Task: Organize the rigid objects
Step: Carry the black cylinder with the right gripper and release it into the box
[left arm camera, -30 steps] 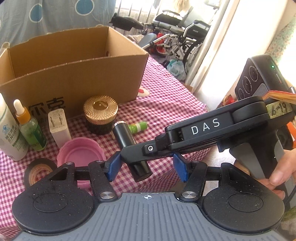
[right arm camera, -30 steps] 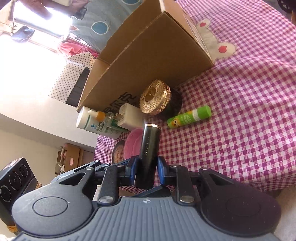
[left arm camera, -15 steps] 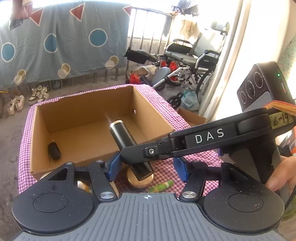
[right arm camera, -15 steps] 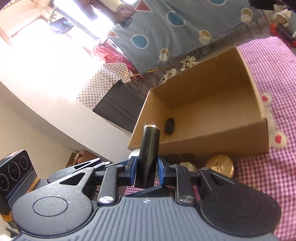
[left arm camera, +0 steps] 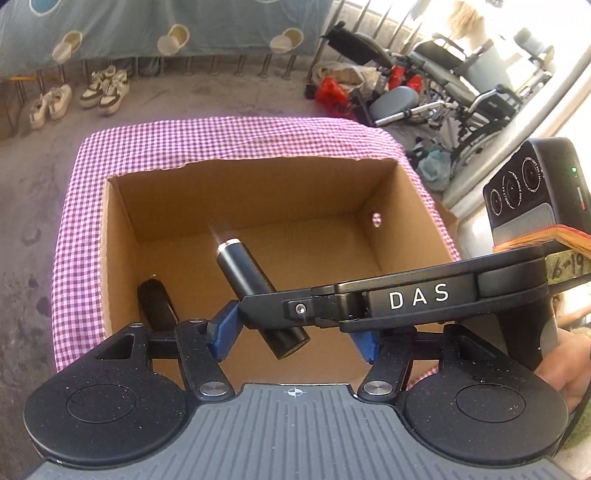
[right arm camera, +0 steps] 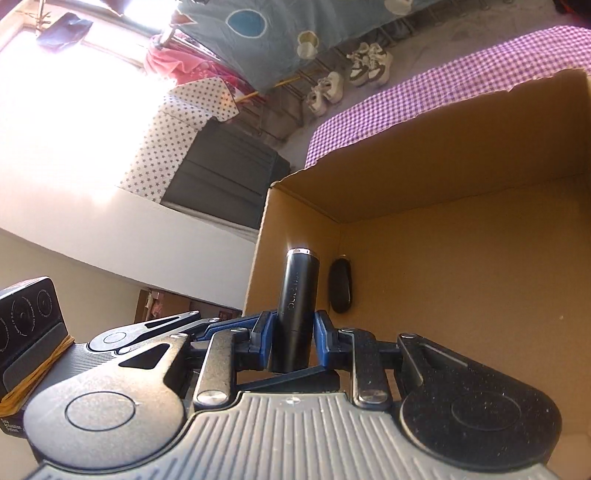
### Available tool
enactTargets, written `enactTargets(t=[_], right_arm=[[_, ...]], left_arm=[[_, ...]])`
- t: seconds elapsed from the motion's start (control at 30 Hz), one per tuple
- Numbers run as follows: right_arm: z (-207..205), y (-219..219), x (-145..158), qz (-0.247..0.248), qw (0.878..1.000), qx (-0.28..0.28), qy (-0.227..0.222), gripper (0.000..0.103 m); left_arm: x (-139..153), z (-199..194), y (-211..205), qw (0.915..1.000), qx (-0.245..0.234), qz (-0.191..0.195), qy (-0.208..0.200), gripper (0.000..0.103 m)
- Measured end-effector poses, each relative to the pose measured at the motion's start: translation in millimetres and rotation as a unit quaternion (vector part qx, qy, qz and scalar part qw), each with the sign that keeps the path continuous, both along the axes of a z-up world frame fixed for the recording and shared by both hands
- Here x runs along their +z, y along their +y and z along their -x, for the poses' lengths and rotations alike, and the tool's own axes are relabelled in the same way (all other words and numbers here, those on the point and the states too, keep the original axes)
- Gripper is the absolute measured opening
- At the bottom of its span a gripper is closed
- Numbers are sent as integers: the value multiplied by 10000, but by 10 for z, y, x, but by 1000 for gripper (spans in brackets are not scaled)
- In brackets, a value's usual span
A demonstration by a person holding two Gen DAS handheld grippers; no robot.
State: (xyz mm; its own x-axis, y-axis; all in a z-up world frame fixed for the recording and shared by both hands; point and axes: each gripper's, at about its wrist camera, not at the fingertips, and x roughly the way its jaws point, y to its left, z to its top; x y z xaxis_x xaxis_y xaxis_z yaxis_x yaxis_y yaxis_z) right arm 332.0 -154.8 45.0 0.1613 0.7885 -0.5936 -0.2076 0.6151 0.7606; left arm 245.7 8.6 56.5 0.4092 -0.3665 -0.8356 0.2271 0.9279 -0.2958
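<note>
The worktop (left arm camera: 258,134), draped in a pink-and-white checked cloth, carries an open cardboard box (left arm camera: 258,192). A small dark object (left arm camera: 153,301) lies on the box floor near one corner. The right hand-held gripper (right arm camera: 291,334) is clamped on a black cylinder (right arm camera: 295,306) with a silver rim, held above the box interior. The left hand-held gripper (left arm camera: 295,332) has its jaws opening, well apart, with the right gripper's finger and the cylinder between them but unpressed. Beyond lie a grey concrete floor, sneakers (left arm camera: 105,90), a hanging blue sheet (left arm camera: 147,26) and a wheelchair (left arm camera: 476,85).
</note>
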Motion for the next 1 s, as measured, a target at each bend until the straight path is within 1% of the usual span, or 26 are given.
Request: enactTargets(t=[0.1,0.17,0.3,0.4,0.53,0.77,0.83,0.9,0.93,1.0], right_arm=[[-254,86,-231,111,9996,-8,247,26],[-390,162,-378,154,9991,-37,403,26],[-605,275,-595,193,9978,-127,619,26],[-668,325,-694,263,9969,-157,726,26],[-715,343,-751,276,9959,-205,832,26],[-852,303,-745,135,9942,-496,949,31],[-854,254,-703,56,9944,-565,896,36],[-849,195,-632,-51,9946,-608,836,48],[-835,172,-597,-75,9949,-618,794,51],[-794,102,-508,-120,9955,-633,696,51]], left_arm=[[-161,-259,92,9993,153,6,334,62],[-258,-377,123,9984,254,-56,504,62],[-382,-508,124,9968,444,-263,615,63],[-444,-576,142,9957,532,-317,683,63],[-449,-649,155,9949,630,-387,689,61],[-400,-624,170,9942,800,-295,656,62],[-373,-605,196,9943,803,-261,644,62],[-333,-575,216,9946,806,-226,607,62],[-304,-554,224,9949,809,-215,566,62],[-237,-519,231,9954,809,-197,482,62]])
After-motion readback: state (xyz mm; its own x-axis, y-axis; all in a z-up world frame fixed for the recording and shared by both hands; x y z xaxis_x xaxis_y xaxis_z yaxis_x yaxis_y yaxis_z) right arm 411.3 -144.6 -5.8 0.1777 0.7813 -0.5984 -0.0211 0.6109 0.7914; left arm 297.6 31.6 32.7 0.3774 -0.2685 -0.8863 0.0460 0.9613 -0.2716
